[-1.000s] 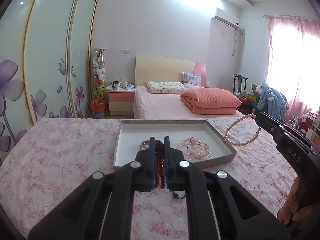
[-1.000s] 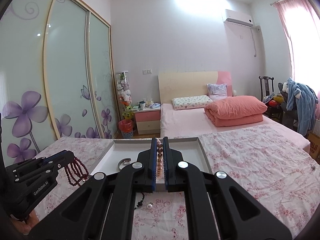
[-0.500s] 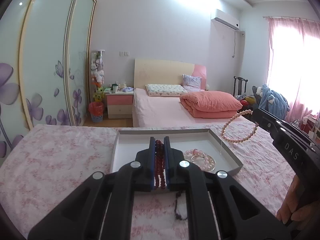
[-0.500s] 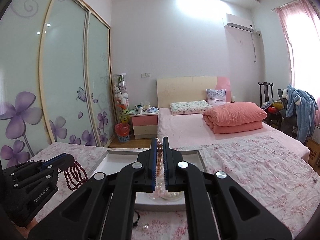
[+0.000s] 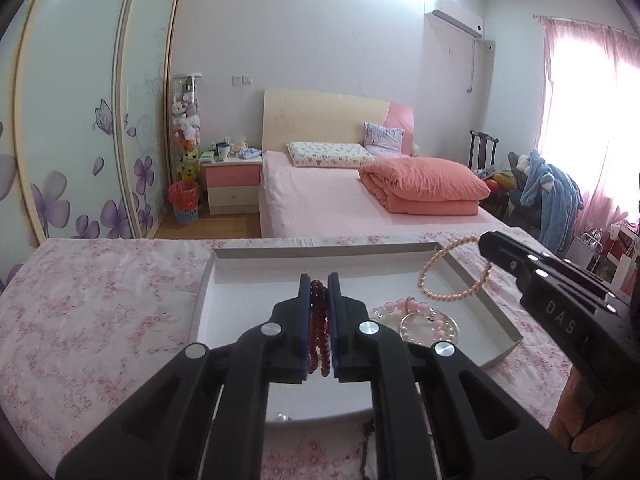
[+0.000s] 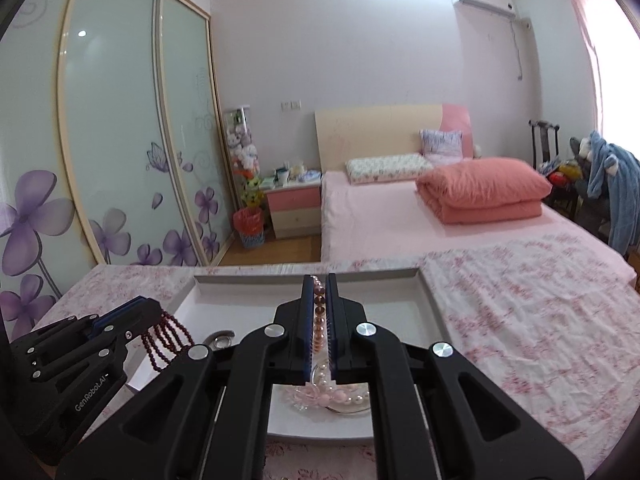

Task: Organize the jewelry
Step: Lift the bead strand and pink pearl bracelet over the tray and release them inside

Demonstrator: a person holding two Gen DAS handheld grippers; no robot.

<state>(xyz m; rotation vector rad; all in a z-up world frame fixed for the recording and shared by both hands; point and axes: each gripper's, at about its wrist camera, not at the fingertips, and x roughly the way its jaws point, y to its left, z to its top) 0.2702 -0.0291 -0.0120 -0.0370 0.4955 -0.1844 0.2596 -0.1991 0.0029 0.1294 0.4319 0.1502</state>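
My left tongs clench the dark red bracelet above the white tray; my right tongs clench the pearl bracelet over its right side. Pink beads on a small dish already lie inside, so I judge these two pieces remain, along with a dark cord on the worktop just before the tray.

A home bedroom: made bed, nightstand, flower-printed sliding wardrobe doors.

A folded coral quilt is lying on the pink bed, beside a floral pillow. A pink nightstand is standing next to an orange wastebasket. A blue robe is hanging over a chair.
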